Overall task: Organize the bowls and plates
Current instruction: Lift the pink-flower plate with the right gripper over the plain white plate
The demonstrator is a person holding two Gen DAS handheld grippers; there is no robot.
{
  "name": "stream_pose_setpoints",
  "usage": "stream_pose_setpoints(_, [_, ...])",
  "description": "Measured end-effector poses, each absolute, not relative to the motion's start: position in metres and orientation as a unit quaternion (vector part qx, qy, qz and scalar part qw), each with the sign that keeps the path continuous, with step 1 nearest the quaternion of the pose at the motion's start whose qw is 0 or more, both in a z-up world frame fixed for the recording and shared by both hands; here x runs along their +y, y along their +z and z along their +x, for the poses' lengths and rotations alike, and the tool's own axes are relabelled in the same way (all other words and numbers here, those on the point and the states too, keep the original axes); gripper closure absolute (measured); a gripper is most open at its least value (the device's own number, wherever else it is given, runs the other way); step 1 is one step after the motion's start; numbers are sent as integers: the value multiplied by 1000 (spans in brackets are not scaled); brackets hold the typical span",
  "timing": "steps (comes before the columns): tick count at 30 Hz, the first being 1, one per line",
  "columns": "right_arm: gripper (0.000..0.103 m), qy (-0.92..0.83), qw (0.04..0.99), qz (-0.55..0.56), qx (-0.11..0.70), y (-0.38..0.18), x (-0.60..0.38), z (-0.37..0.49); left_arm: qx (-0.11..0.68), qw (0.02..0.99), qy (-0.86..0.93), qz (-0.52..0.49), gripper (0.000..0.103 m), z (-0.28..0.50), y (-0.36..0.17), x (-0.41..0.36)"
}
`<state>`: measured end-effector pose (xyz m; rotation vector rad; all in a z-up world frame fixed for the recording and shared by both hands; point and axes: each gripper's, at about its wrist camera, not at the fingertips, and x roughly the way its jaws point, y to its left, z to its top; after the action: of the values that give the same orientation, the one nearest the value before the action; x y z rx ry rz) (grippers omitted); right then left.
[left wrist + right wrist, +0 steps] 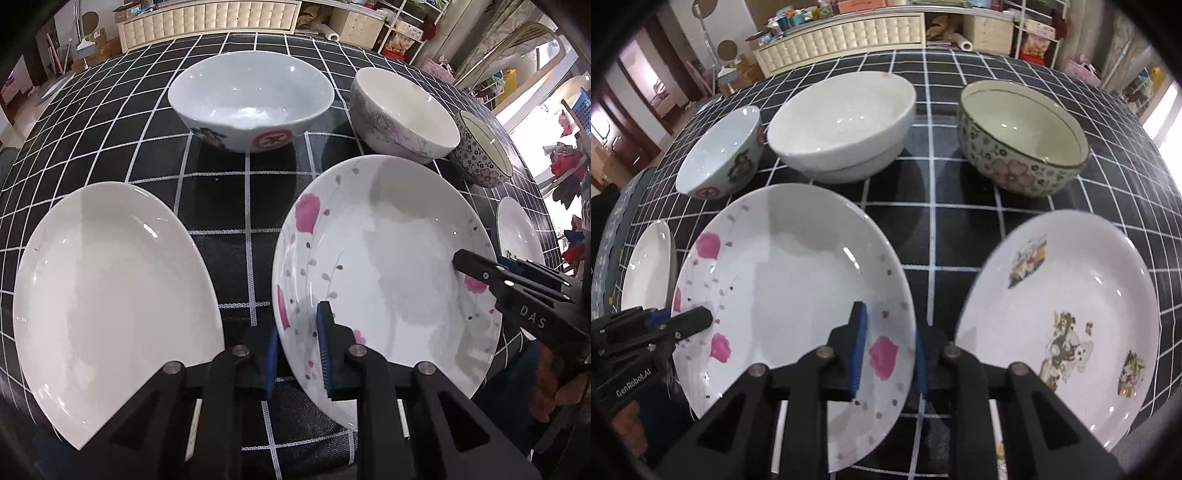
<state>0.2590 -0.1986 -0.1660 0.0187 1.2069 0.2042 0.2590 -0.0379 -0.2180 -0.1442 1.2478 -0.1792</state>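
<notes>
Straddling the near rim of the pink-flowered plate point(384, 280), the left gripper point(299, 354) is clamped on its left edge, while the right gripper point(888, 358) brackets the right edge, jaws narrow; whether its pads press I cannot tell. Plain white plate point(110, 295) lies left, teddy-bear plate point(1060, 325) right, three bowls beyond.

both grippers point steeply down; the left gripper point(297, 354) is clamped on something thin, the right gripper point(890, 354) nearly closed likewise.
</notes>
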Motion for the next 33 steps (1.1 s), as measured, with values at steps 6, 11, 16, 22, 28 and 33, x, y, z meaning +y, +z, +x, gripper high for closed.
stream_pose_setpoints(6, [79,70,825,-2,561,-162,-198,252,580,809,-78,-57,88,255,-214,-41])
stream_pose_setpoints(11, [81,75,826,18,559,-155,-196,247,566,819,-76,-56,90,247,-205,-40])
stream_pose_setpoints(16, [82,77,834,16,546,-140,-194,241,556,826,-77,-59,90,240,-193,-37])
stream_pose_setpoints(22, [82,89,842,13,532,-123,-188,236,540,836,-70,-64,90,231,-172,-24])
stream_pose_setpoints(28, [82,109,845,4,524,-109,-166,236,527,845,-53,-70,90,219,-156,-1])
stream_pose_setpoints(33, [82,132,840,-6,525,-106,-133,235,524,847,-32,-83,90,209,-149,27])
